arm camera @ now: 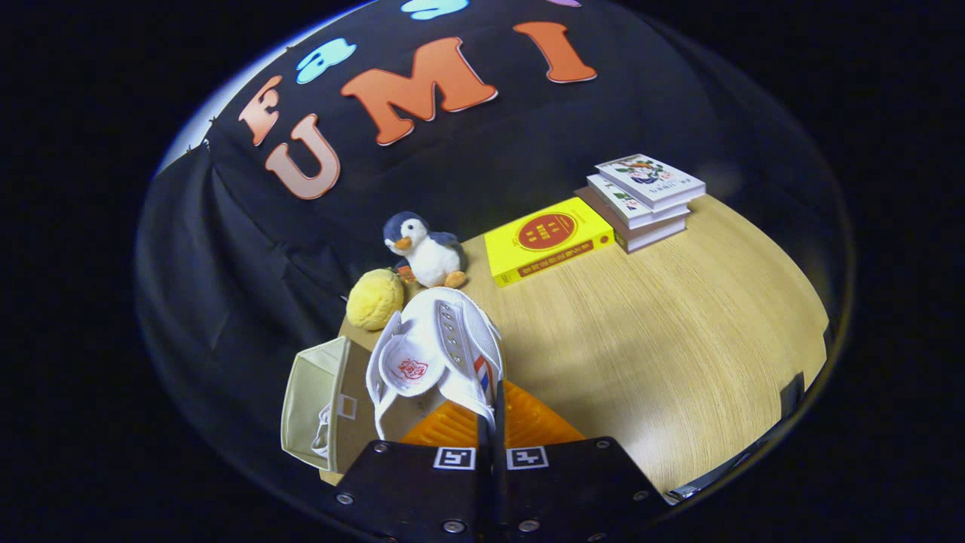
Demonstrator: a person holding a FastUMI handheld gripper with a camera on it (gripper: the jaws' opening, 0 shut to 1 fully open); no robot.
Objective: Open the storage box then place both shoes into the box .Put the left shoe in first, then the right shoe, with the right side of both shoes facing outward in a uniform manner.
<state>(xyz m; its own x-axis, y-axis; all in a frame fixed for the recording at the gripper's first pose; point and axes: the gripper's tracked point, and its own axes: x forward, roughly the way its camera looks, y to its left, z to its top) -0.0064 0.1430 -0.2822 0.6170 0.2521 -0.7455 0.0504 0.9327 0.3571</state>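
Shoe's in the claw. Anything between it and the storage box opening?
Nothing visible. The claw is shut on the white shoe, which hangs right beside the beige storage box. The box's open side shows next to the shoe, with something pale already inside. The yellow ball and penguin toy sit beyond, out of the path.

Overhead light brightening wooden table [678,332]; faint glare showing near book stack [648,197]. White shoe [437,354] casting soft shadow rightward. Fisheye bending table edge, darkening periphery. Gripper [491,422] fingers pressing together on shoe, slightly blurred.
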